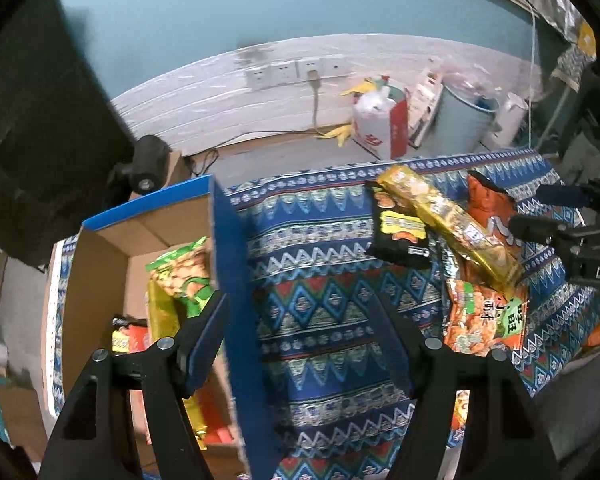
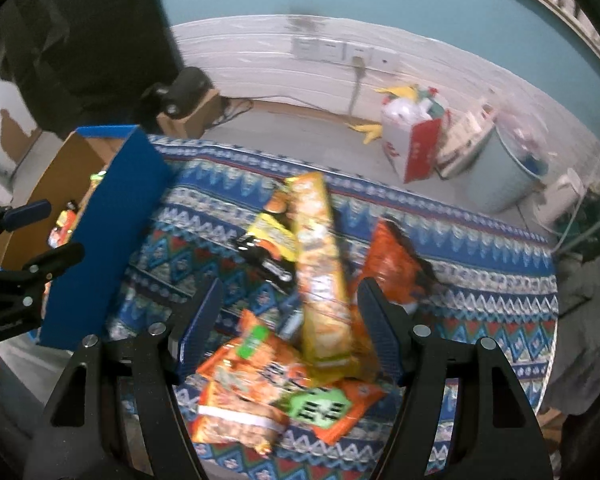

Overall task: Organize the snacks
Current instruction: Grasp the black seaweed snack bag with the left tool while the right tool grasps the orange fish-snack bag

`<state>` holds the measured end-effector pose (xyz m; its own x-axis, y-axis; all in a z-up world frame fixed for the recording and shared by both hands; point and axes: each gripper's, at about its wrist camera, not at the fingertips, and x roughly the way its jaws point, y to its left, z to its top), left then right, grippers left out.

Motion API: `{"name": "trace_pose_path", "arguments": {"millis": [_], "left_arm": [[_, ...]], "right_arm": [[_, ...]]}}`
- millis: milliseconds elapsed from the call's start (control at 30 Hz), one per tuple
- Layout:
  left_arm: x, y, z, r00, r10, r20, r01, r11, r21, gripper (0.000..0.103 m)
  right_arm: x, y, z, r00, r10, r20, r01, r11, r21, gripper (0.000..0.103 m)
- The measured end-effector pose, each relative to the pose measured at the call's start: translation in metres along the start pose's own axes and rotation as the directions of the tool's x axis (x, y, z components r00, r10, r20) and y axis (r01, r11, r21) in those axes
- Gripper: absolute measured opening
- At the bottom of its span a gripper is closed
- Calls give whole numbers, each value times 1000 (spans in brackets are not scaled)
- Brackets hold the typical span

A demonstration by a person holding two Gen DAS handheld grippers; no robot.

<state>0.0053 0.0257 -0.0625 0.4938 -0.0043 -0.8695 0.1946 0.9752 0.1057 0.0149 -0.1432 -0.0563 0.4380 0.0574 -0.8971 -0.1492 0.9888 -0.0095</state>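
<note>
A blue-rimmed cardboard box (image 1: 224, 248) stands at the table's left end and holds a green peanut bag (image 1: 182, 276) and other packets. My left gripper (image 1: 300, 312) is open and empty, straddling the box's right wall. On the patterned cloth lies a snack pile: a long yellow pack (image 2: 320, 272), a black packet (image 2: 266, 248), an orange bag (image 2: 392, 264) and orange noodle packets (image 2: 260, 384). My right gripper (image 2: 290, 304) is open above the pile, fingers either side of the yellow pack. The pile also shows in the left wrist view (image 1: 448, 216).
The patterned tablecloth (image 1: 324, 320) covers the table. Behind it on the floor stand a red-and-white bag (image 1: 380, 124), a pale blue bin (image 1: 464, 120) and a small black camera (image 1: 148, 164). Wall sockets (image 1: 296, 72) sit on the white skirting.
</note>
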Motion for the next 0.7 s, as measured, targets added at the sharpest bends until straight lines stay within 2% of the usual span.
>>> {"name": "trace_pose_path", "arguments": {"millis": [400, 700], "left_arm": [[27, -48, 7, 999, -16, -44, 21, 995, 99, 73], [53, -64, 12, 997, -19, -76, 29, 991, 132, 73]], "right_arm": [[19, -59, -23, 996, -76, -48, 80, 993, 86, 73], [48, -83, -31, 993, -61, -102, 76, 986, 151, 73]]}}
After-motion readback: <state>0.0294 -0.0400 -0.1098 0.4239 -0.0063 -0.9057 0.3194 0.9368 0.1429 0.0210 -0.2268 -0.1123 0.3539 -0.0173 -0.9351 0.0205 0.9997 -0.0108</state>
